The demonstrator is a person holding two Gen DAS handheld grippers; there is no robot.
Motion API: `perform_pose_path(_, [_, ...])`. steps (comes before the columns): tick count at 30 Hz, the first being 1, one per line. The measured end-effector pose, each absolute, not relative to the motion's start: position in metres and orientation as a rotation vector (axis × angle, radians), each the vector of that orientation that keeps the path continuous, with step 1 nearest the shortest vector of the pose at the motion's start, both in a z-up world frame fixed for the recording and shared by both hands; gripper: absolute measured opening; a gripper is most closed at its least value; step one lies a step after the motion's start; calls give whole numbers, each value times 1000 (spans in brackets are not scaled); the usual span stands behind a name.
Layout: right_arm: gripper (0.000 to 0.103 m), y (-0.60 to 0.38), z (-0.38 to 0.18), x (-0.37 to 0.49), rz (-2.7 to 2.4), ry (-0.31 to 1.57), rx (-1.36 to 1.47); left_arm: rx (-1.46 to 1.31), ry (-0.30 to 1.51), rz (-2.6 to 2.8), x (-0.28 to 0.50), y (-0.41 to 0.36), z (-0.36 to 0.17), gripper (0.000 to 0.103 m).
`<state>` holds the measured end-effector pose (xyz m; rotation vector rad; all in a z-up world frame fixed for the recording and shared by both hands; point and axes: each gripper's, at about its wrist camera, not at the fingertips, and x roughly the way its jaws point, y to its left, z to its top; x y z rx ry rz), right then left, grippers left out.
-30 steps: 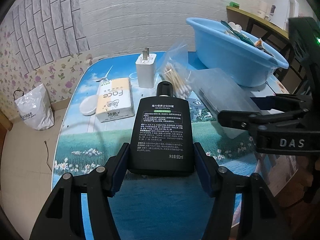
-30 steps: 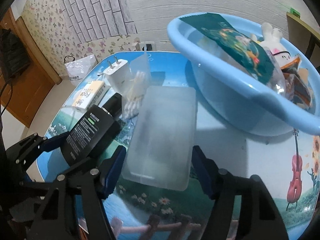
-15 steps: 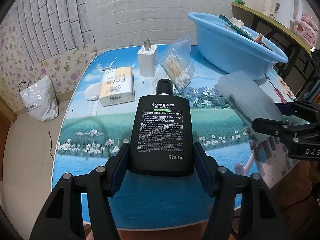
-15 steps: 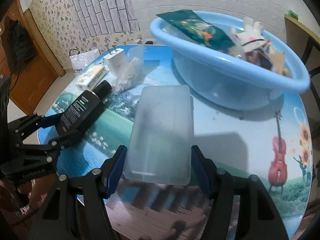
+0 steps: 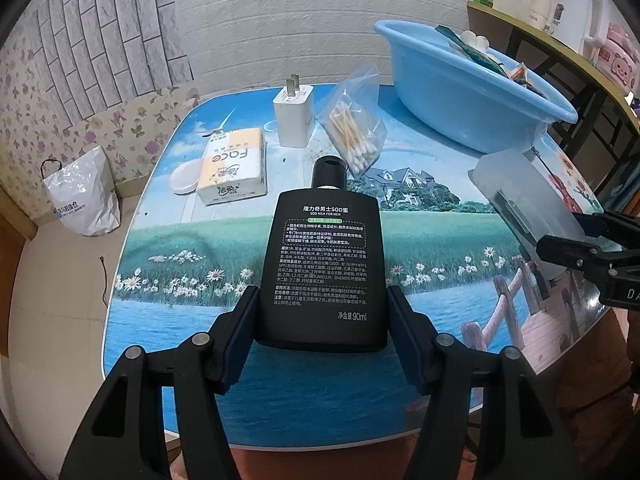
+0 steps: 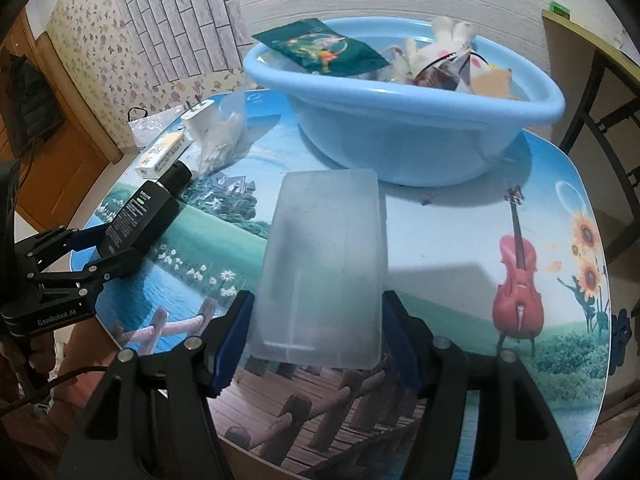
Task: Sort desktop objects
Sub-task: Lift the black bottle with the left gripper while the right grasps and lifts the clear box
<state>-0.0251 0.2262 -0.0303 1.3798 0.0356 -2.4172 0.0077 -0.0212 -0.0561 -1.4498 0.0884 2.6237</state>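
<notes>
- black lotion bottle [image 5: 324, 268] is clamped in the left gripper [image 5: 322, 334], up off the table [image 5: 160, 320], cap pointing away
- frosted plastic box [image 6: 320, 268] is pinched the same way by the right gripper [image 6: 316, 342], held up off the table, in front of the blue basin [image 6: 400, 136]
- tissue pack [image 5: 234, 170], charger [image 5: 294, 114] and cotton swab bag [image 5: 354, 136] sit on the table beyond the bottle

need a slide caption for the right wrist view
Right claw grips a frosted plastic box above the table, facing the blue basin; left claw holds a black bottle.
</notes>
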Motion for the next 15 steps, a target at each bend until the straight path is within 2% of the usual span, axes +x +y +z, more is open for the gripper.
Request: perform_pose_path(15, [68,218,-38,-35,-2447,103,1378,-1426,97,2600,-14,-16,-62,70])
